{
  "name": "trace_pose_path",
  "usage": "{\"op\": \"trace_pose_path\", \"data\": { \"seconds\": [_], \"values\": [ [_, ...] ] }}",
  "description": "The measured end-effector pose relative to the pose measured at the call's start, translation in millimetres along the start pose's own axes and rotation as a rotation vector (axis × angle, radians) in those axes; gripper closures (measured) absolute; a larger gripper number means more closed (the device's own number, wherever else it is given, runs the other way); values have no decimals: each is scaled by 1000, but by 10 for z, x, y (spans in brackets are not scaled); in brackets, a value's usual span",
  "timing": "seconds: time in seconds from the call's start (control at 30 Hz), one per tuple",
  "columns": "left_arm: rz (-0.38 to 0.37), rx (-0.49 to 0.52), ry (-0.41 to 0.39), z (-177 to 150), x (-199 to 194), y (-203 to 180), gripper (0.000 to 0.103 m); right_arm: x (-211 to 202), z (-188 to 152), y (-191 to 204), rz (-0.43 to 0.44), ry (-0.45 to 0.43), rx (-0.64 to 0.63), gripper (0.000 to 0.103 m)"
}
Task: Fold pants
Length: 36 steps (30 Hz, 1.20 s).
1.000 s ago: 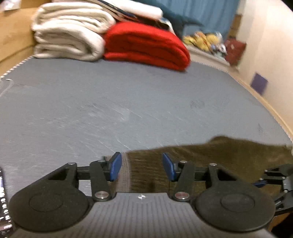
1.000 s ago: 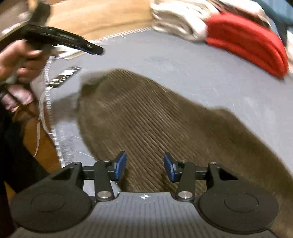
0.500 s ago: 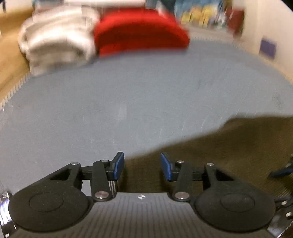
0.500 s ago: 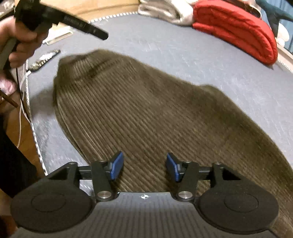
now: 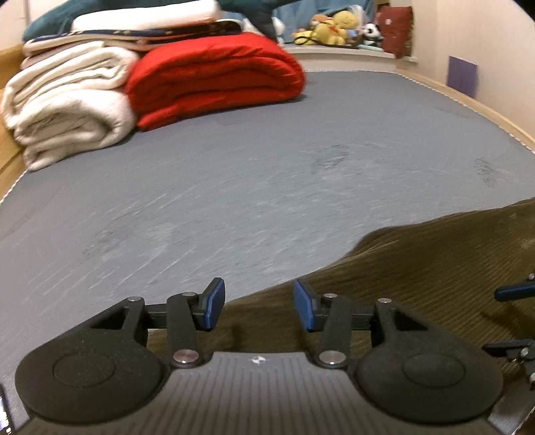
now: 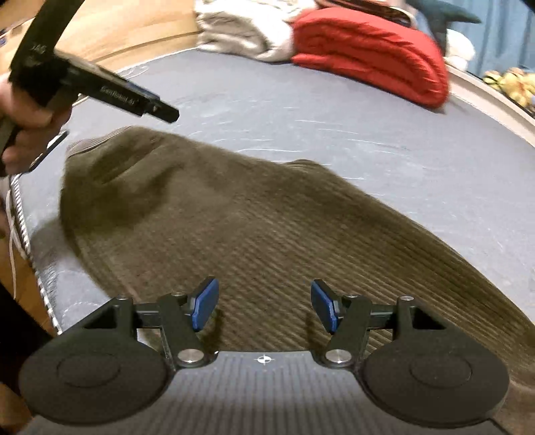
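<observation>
Brown corduroy pants (image 6: 250, 227) lie flat on the grey mattress (image 6: 334, 110); in the left wrist view the pants (image 5: 418, 267) fill the lower right. My left gripper (image 5: 259, 309) is open and empty, just above the pants' near edge. My right gripper (image 6: 264, 309) is open and empty, low over the middle of the pants. The left gripper's body (image 6: 100, 90) shows at the upper left of the right wrist view, above the pants' far end. The right gripper's blue fingertips (image 5: 511, 291) show at the right edge of the left wrist view.
A folded red blanket (image 5: 214, 77) and folded white blankets (image 5: 67, 107) are stacked at the mattress's far end. Stuffed toys (image 5: 331, 30) sit on a ledge behind. The mattress edge (image 6: 23, 234) and wooden floor lie at left in the right wrist view.
Both grippers stayed open. The left view swung so the pants now lie more to the right. The right gripper's fingers opened a little wider over the pants.
</observation>
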State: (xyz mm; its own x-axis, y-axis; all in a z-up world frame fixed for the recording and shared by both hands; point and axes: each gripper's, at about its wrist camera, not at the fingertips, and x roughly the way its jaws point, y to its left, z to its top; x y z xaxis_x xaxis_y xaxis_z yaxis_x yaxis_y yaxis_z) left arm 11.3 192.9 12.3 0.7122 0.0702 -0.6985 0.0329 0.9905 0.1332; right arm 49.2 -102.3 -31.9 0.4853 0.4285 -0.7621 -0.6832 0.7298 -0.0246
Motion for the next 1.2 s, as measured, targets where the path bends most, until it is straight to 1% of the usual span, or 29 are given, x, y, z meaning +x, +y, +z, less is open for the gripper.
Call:
{"op": "trace_pose_path", "data": {
  "seconds": [0.03,0.13,0.2,0.23,0.3,0.33,0.37,0.4,0.43,0.47,0.5,0.57,0.63,0.67,0.73,0.87,0.93,0.97,1.03,1.17,1.2],
  "values": [
    [-19,4,-5,39,31,-97,52,-11,-19,-32,-7,1,13,39],
    [-79,24,-15,174,341,-350,52,-25,-87,-111,-17,12,28,39],
    [-124,38,-27,257,427,-493,52,19,-154,-150,-25,27,30,39],
    [-148,43,-27,332,574,-525,52,41,-193,-168,-32,42,27,39],
    [-178,47,-16,379,734,-625,52,111,-284,-212,-62,86,17,39],
    [-185,47,1,376,814,-662,52,139,-321,-229,-73,107,15,39],
    [-181,45,36,372,951,-689,52,155,-369,-270,-72,117,23,39],
    [-171,47,82,358,1088,-701,52,148,-390,-309,-63,109,37,36],
    [-153,63,153,310,1251,-730,52,135,-405,-343,-54,108,51,36],
    [-125,90,208,258,1395,-763,49,121,-410,-369,-50,107,60,36],
    [-104,110,208,235,1449,-797,45,101,-413,-384,-51,102,69,36],
    [-82,125,186,297,1420,-866,45,45,-413,-415,-51,82,99,36],
    [-81,128,133,358,1301,-910,43,-31,-405,-454,-40,45,126,36],
    [-87,130,108,373,1235,-944,41,-83,-397,-473,-45,12,137,36],
    [-104,133,63,402,1119,-977,40,-181,-385,-509,-62,-51,153,34],
    [-108,138,-9,428,994,-1049,39,-311,-376,-676,-110,-154,210,33],
    [-104,133,-48,425,921,-1097,34,-374,-378,-776,-121,-190,235,33],
    [-104,127,-67,410,831,-1059,31,-396,-383,-819,-129,-200,242,33],
    [-115,106,-100,450,757,-1061,28,-470,-409,-882,-177,-221,262,33],
    [-150,55,-153,459,589,-1173,24,-653,-533,-1082,-265,-274,355,33],
    [-149,53,-167,450,538,-1215,22,-684,-580,-1133,-292,-284,375,33]
  ]
}}
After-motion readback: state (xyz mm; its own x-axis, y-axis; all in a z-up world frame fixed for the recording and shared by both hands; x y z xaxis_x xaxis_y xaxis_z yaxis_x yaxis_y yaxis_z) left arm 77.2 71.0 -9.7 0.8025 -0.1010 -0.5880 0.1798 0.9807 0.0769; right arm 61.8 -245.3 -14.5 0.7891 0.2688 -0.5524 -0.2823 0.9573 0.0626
